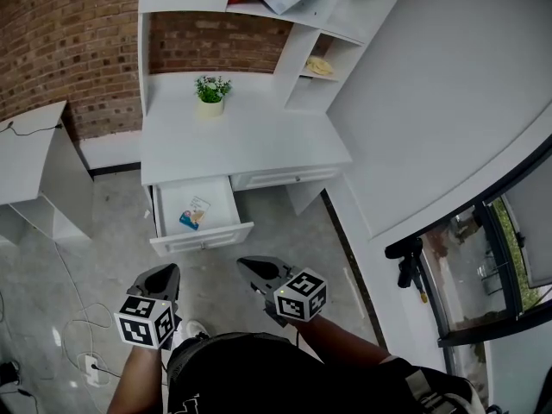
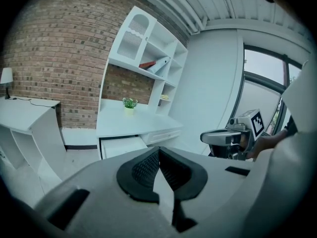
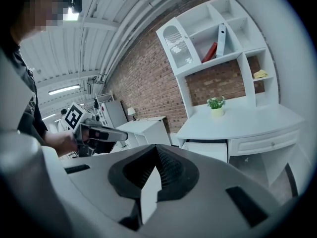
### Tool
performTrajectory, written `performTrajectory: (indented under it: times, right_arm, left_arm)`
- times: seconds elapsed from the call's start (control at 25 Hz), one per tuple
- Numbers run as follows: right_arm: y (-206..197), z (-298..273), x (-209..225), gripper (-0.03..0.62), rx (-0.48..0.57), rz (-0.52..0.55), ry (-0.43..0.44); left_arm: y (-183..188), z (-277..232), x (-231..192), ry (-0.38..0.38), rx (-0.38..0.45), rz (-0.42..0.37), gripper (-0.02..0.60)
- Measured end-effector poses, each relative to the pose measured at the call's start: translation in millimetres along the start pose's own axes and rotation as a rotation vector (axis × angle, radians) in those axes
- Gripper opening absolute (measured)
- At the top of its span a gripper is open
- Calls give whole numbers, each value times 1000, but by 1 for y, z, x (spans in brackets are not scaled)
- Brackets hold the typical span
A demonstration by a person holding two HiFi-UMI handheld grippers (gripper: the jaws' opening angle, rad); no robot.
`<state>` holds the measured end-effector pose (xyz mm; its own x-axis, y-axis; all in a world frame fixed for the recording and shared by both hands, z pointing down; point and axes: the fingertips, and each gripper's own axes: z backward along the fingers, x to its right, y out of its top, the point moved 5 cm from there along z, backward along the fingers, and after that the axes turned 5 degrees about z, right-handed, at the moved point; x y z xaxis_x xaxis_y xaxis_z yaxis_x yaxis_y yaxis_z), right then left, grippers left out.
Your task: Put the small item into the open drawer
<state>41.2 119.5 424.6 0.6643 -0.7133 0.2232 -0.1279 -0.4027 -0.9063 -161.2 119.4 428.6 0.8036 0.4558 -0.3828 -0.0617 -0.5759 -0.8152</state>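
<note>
The white desk's left drawer stands pulled open. Inside it lies a small blue-and-white packet. Both grippers hang above the floor in front of the drawer, well short of it. My left gripper is shut with nothing between its pads. My right gripper sits beside it, and its pads also meet on nothing. The open drawer shows in the left gripper view and in the right gripper view; the packet is not visible in either.
A small potted plant stands on the desk top under a shelf hutch with books. A second drawer is closed. A white side table is at left, cables lie on the floor, and a wall with a glass door is at right.
</note>
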Motion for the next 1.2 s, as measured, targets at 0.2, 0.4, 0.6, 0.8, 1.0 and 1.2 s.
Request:
performTrajectory:
  times: [0.2, 0.4, 0.6, 0.8, 1.0, 1.2]
  right_arm:
    - [-8, 24, 0, 5, 22, -20, 6]
    - [-21, 37, -7, 5, 5, -18, 29]
    - [-30, 49, -15, 5, -17, -9, 48]
    - [-37, 58, -16, 5, -25, -12, 47]
    - [-39, 61, -18, 5, -24, -11, 51]
    - [-39, 62, -17, 5, -21, -16, 44]
  left_arm:
    - [0, 4, 33, -21, 34, 2, 17]
    - [-12, 13, 44, 15, 31, -16, 17]
    - [-22, 16, 52, 27, 12, -20, 17]
    - [-26, 15, 63, 17, 1, -32, 17]
    - [-29, 15, 67, 19, -5, -40, 17]
    - [-28, 16, 70, 17, -1, -50, 17]
